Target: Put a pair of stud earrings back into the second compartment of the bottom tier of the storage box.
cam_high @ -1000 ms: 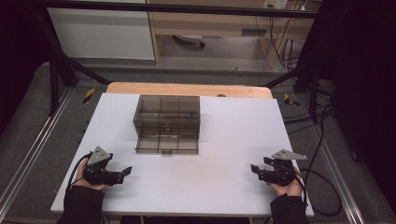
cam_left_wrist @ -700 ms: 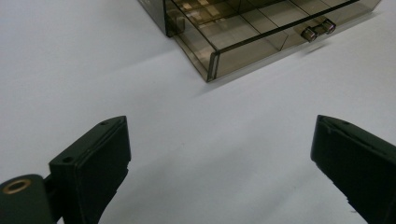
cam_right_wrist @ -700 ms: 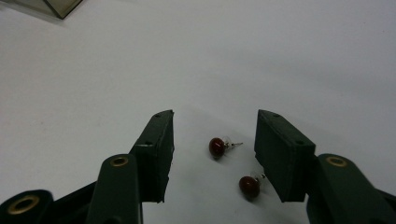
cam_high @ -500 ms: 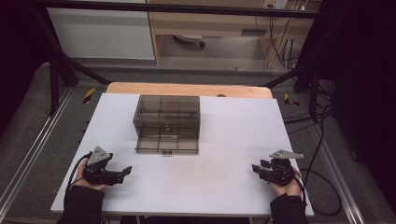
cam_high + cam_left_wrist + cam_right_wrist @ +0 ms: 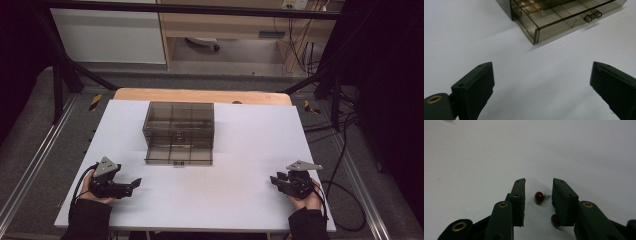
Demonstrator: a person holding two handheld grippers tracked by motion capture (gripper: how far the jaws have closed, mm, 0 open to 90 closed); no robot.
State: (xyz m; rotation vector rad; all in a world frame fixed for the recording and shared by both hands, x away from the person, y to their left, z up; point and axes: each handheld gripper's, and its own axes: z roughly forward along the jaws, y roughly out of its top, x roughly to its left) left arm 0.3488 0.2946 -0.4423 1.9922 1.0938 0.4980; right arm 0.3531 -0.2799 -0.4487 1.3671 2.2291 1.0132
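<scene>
- Near the white table's (image 5: 240,210) right front corner, drawing the right gripper (image 5: 539,182) in around a red bead (image 5: 539,197), jaws just now closing, bead between them but not yet pinched.
- Leaving a second bead (image 5: 555,220) beside one jaw.
- Resting the left gripper (image 5: 541,65) wide open and empty, facing the smoky drawer box (image 5: 549,20), its lower drawer pulled out, likely awaiting beads.

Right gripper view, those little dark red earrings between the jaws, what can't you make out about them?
- Whether the jaws, which have just been closing, touch the upper earring in the right gripper view: too close to tell.
- The lower earring: the right jaw hides part of it.
- Both earrings in the high view: hidden by the right gripper.
- What the smoky drawer box holds: the left gripper view's top edge crops it.
</scene>
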